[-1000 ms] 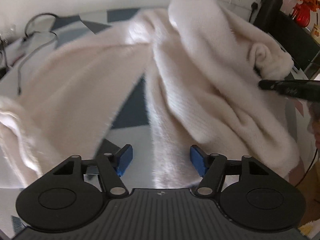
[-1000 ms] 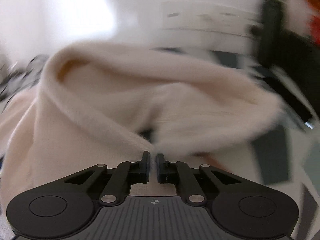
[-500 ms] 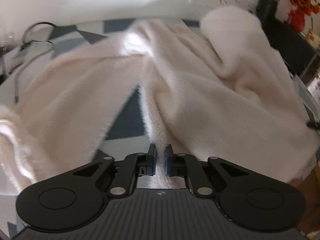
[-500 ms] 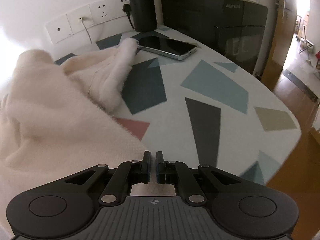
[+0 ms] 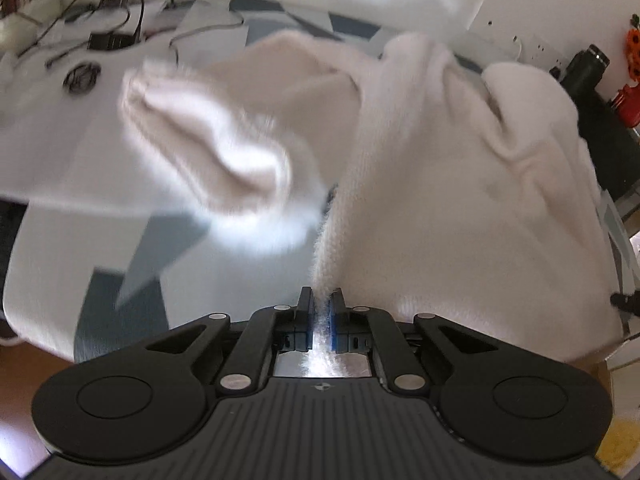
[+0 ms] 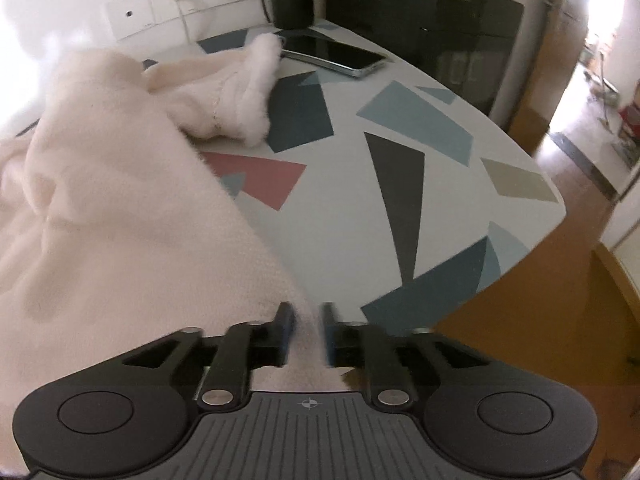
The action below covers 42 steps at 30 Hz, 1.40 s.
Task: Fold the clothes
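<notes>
Between both grippers' fingers, the sweater (image 5: 460,200) is now pinched taut.

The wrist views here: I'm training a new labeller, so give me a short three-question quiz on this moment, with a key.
1. True or false: the left gripper is shut on the sweater.
2. What lies on the table just past the sweater's far cuff? A) a phone B) a plate C) a book
3. Fill in: the right gripper's jaws stand slightly apart with ____ between them.

Key: 1 true; 2 A, the phone; 3 sweater fabric.
</notes>
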Each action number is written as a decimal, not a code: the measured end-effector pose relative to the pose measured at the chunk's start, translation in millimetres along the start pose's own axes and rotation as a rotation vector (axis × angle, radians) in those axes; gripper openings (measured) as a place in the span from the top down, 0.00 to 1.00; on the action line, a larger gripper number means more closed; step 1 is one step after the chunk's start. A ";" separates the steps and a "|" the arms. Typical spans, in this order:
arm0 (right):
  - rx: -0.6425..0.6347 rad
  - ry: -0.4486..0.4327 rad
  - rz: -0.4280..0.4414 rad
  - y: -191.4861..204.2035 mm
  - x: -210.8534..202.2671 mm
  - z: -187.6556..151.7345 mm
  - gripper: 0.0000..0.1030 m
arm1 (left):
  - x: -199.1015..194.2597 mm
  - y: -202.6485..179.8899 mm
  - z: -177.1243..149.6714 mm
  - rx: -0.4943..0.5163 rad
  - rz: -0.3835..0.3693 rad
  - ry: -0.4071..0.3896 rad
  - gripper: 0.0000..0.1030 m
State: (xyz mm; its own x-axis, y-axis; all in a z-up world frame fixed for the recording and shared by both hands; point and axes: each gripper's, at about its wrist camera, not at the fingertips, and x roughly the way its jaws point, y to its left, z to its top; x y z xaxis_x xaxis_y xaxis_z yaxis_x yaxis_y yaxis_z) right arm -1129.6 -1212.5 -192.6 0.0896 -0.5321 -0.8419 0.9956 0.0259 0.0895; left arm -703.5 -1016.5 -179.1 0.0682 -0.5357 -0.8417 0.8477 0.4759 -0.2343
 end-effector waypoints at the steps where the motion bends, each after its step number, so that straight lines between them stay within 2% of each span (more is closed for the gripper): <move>1: 0.022 -0.015 0.022 0.3 -3.6 2.6 0.67 | -0.1 -3.4 2.0 0.015 0.001 -0.003 0.89; 2: 0.039 -0.036 0.047 1.7 -8.9 5.9 0.62 | -0.8 -7.5 4.8 0.035 0.004 -0.008 0.88; 3: 0.047 -0.061 0.067 4.9 -16.2 10.8 0.51 | -3.2 -10.0 9.6 0.050 0.002 -0.024 0.84; 6: 0.058 -0.148 0.116 17.7 -40.6 29.9 0.34 | -12.4 -15.9 25.8 0.086 -0.008 -0.085 0.61; 7: 0.058 -0.180 0.134 23.6 -49.6 39.0 0.31 | -16.4 -16.5 33.2 0.090 -0.020 -0.111 0.56; 8: 0.061 -0.212 0.151 29.8 -59.0 48.5 0.23 | -23.5 -16.2 41.3 0.089 -0.031 -0.139 0.55; 9: 0.062 -0.247 0.172 36.5 -68.5 58.4 0.15 | -31.6 -15.7 49.3 0.086 -0.041 -0.167 0.48; 10: 0.062 -0.285 0.194 43.4 -78.1 68.7 0.11 | -39.4 -16.1 57.9 0.086 -0.048 -0.203 0.38; 12: 0.046 -0.369 0.214 59.8 -97.2 88.4 0.01 | -52.6 -18.6 76.5 0.097 -0.055 -0.273 0.31; 14: -0.004 -0.447 0.205 79.3 -111.0 106.7 0.01 | -62.2 -22.9 96.7 0.121 -0.054 -0.336 0.26; 16: -0.075 -0.510 0.186 99.9 -117.0 123.1 0.01 | -70.8 -28.6 112.0 0.149 -0.048 -0.394 0.09; 17: -0.106 -0.534 0.178 110.7 -117.3 130.8 0.01 | -72.0 -30.7 118.5 0.165 -0.043 -0.418 0.05; 19: -0.145 -0.541 0.182 130.8 -109.8 146.3 0.01 | -69.7 -32.6 130.8 0.194 -0.026 -0.451 0.02; 21: -0.157 -0.510 0.199 149.8 -92.7 161.8 0.01 | -60.6 -31.9 138.5 0.191 0.007 -0.426 0.01; 24: -0.178 -0.415 0.250 180.0 -55.2 179.6 0.01 | -33.0 -19.7 152.5 0.122 0.017 -0.346 0.01; 27: -0.238 -0.308 0.259 212.1 -10.6 187.9 0.03 | 0.7 -2.5 165.2 0.000 -0.010 -0.262 0.02; 30: -0.297 -0.251 0.260 233.5 27.8 195.6 0.05 | 31.4 14.6 179.3 -0.149 -0.080 -0.217 0.02; 32: -0.324 -0.210 0.257 243.5 49.8 200.5 0.08 | 52.1 21.3 193.8 -0.226 -0.092 -0.193 0.04; 34: -0.335 -0.158 0.262 248.8 68.6 204.1 0.14 | 72.2 24.6 210.9 -0.295 -0.093 -0.171 0.12; 37: -0.358 -0.072 0.293 251.7 88.2 205.1 0.20 | 102.5 27.9 229.0 -0.368 -0.120 -0.142 0.12; 38: -0.380 -0.053 0.300 254.2 90.7 199.0 0.24 | 111.9 28.4 233.0 -0.379 -0.118 -0.131 0.12; 40: -0.438 -0.040 0.306 256.7 94.4 192.2 0.41 | 130.0 28.2 239.6 -0.381 -0.092 -0.109 0.12; 42: -0.478 -0.041 0.307 256.9 95.1 189.8 0.68 | 141.3 26.1 243.1 -0.366 -0.055 -0.124 0.12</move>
State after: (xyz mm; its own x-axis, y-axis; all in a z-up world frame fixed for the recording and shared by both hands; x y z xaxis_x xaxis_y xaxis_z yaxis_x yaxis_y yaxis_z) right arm -870.2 -1417.1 -148.7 0.3848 -0.4722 -0.7931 0.8263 0.5592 0.0680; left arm -543.9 -1249.4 -185.8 0.1099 -0.6372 -0.7628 0.6097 0.6493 -0.4546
